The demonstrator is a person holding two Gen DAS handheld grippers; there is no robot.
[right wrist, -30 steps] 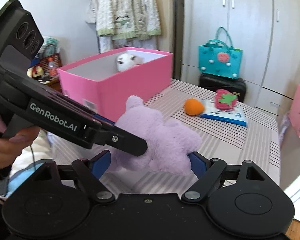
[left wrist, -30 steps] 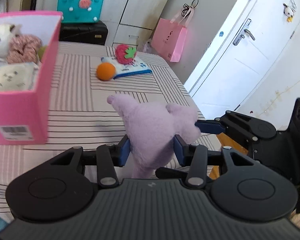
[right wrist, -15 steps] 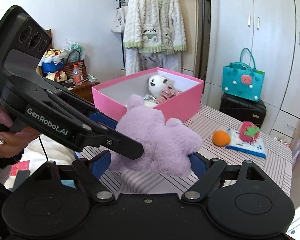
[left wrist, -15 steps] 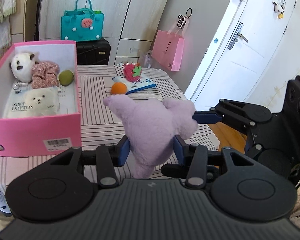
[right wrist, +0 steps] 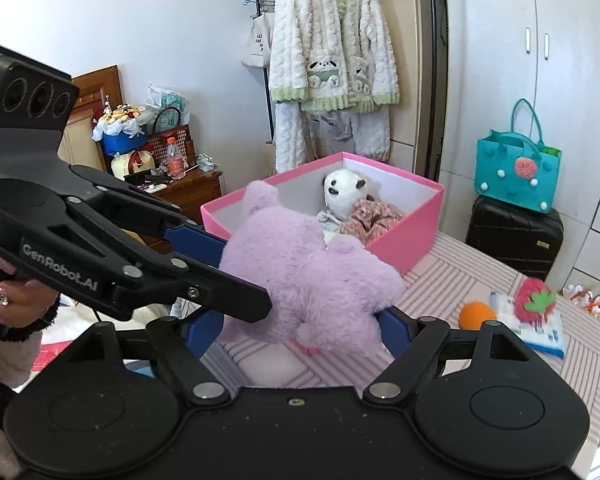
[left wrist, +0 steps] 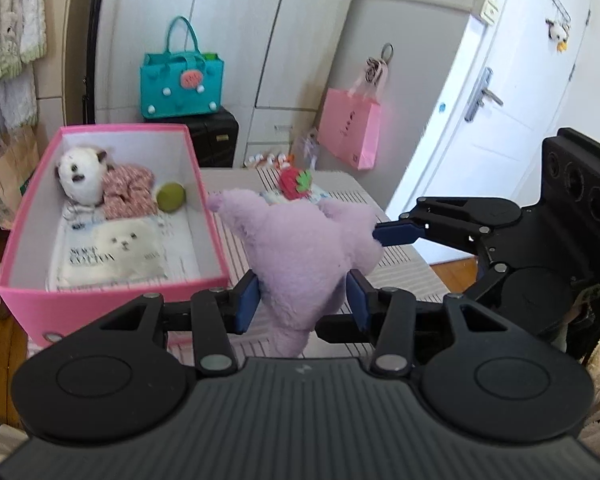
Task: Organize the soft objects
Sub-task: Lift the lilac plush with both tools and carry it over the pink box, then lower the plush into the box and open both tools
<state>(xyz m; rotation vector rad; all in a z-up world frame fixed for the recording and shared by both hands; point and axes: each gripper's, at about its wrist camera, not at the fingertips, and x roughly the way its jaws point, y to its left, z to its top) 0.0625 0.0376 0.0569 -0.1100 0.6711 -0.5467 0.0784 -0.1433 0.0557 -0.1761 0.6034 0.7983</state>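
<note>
Both grippers hold one purple plush toy (left wrist: 300, 256) in the air above the striped table. My left gripper (left wrist: 302, 300) is shut on its lower part. My right gripper (right wrist: 296, 332) is shut on the toy (right wrist: 312, 284) from the other side; it also shows in the left wrist view (left wrist: 392, 234). The open pink box (left wrist: 112, 304) lies left of the toy, and holds a white plush (left wrist: 82, 176), a pink cloth doll (left wrist: 128, 194), a green ball (left wrist: 171, 197) and a white pack (left wrist: 116, 254). The box also shows in the right wrist view (right wrist: 412, 236).
A strawberry plush (right wrist: 534, 302), an orange ball (right wrist: 476, 314) and a blue-white pack (right wrist: 540, 330) lie on the striped table (right wrist: 452, 280). A teal bag (left wrist: 182, 80) sits on a black case behind. A pink bag (left wrist: 348, 134) hangs by the white door.
Both grippers have lifted the purple toy higher above the table. The views now look down into the pink box, which appears lower and farther off.
</note>
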